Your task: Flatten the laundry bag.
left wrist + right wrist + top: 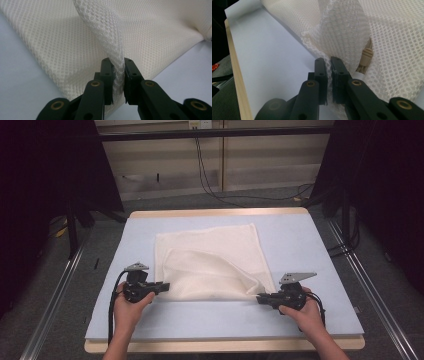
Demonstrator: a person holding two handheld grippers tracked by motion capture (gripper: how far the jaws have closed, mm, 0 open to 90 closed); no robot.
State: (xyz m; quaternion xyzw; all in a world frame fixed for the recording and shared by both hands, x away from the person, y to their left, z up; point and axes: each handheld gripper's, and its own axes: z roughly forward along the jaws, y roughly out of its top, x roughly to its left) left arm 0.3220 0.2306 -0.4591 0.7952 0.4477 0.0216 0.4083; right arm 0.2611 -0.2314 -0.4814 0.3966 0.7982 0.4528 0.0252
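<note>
Both tongs, left (166, 286) and right (259, 298), pinched tight on the white net cloth (210, 262) (near corners) mid-frame on the tabletop (300, 240)

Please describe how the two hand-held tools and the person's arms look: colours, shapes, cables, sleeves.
Both tools, the left tool and the right tool, are black, each topped by a grey three-cornered plate. A black cable trails from the left one. Their jaws are flat black bars with small holes, joined by links with brass-coloured rivets. The forearms are bare, with no sleeves in sight.
</note>
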